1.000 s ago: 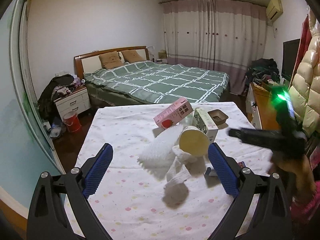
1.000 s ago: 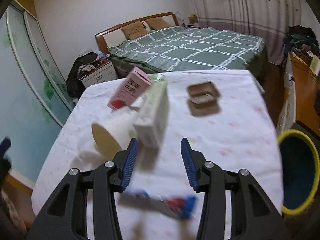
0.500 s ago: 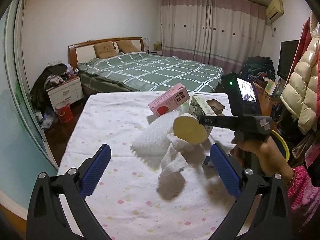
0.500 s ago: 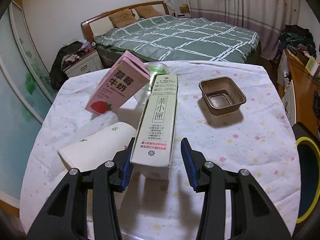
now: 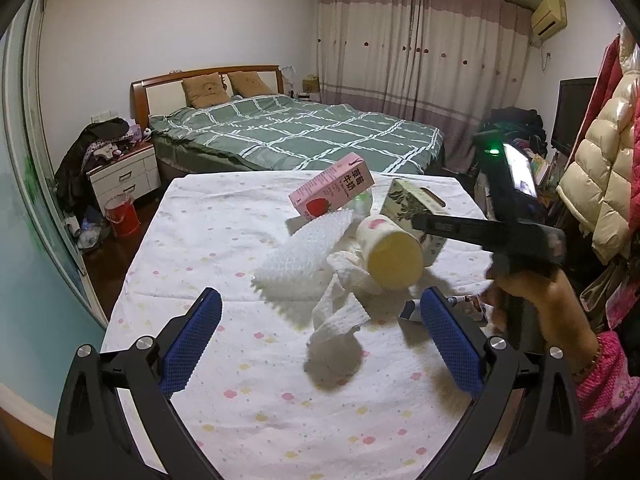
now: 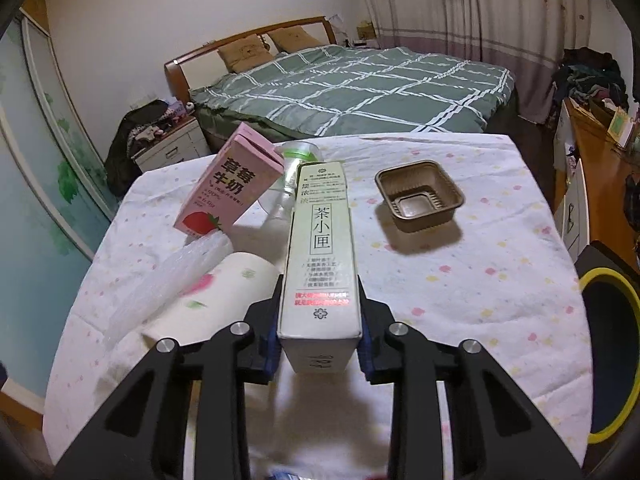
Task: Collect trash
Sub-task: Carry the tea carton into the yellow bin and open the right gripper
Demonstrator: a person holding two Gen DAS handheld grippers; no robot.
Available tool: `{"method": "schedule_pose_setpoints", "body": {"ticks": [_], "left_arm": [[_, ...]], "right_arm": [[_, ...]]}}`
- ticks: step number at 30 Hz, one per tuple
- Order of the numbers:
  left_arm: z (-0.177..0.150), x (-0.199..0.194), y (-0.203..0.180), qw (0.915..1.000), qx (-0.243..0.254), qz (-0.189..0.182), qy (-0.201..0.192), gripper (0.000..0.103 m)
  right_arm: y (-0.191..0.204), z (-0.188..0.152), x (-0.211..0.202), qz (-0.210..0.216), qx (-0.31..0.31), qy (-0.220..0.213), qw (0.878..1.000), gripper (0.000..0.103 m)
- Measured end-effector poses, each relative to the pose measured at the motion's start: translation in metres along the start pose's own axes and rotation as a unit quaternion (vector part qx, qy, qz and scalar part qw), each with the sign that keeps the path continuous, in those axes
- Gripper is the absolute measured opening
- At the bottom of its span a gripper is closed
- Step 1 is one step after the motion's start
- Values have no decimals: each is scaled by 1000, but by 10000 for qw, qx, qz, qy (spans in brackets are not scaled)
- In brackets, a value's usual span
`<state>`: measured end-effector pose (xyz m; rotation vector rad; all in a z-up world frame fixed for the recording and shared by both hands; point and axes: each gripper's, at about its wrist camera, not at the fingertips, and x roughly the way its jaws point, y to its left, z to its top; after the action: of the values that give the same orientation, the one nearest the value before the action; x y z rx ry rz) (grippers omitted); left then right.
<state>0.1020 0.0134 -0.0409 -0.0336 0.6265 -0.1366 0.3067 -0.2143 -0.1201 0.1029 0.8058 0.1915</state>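
Filling the far half of the room, the bed (image 6: 352, 92) with its green checked cover stands behind the desk (image 6: 480, 280), which wears a white cloth dotted with small flowers. Off the desk's right edge, low on the floor, sits a dark bin with a yellow rim (image 6: 608, 356).

On the desk the trash is heaped toward the middle. A paper towel roll (image 6: 212, 304) lies on its side, touching a sheet of bubble wrap (image 5: 304, 252) on its left and crumpled white paper (image 5: 340, 312) in front. Behind them a pink strawberry-milk carton (image 6: 228, 188) leans tilted against a clear plastic cup (image 6: 296, 156). A brown plastic tray (image 6: 420, 196) sits apart to the right, upright and open. A small blue-and-red wrapper (image 5: 440, 308) lies near the front edge, beside the roll.

The right gripper (image 6: 320, 340) has its fingers pressed narrow against both sides of the tall white tea carton (image 6: 320, 264), gripping its near end; the carton lies lengthwise, right against the paper towel roll and just in front of the cup, so these crowd its left side and far end.

The left gripper (image 5: 320, 340) hangs above the front of the desk with its blue fingers (image 5: 188, 344) spread wide, holding nothing; the crumpled paper lies between them.
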Motion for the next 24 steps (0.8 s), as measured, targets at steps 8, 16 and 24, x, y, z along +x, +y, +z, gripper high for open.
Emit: {"method": "schedule_pose_setpoints", "body": {"ticks": [8,16,24], "left_arm": [[0,4,-1,10000,-3,-64,7,98],[-2,7,-11,9999,78,-142,27,98],[1,4,-20,9998,84,-173,-21,98]], "right_arm": [[-23,-15,-69,260,68,-412,9988,29],[-67,-31,-126,48,354,-771,9964,29],[-149,-50,-151,-756,895,-814,9898,29]]}}
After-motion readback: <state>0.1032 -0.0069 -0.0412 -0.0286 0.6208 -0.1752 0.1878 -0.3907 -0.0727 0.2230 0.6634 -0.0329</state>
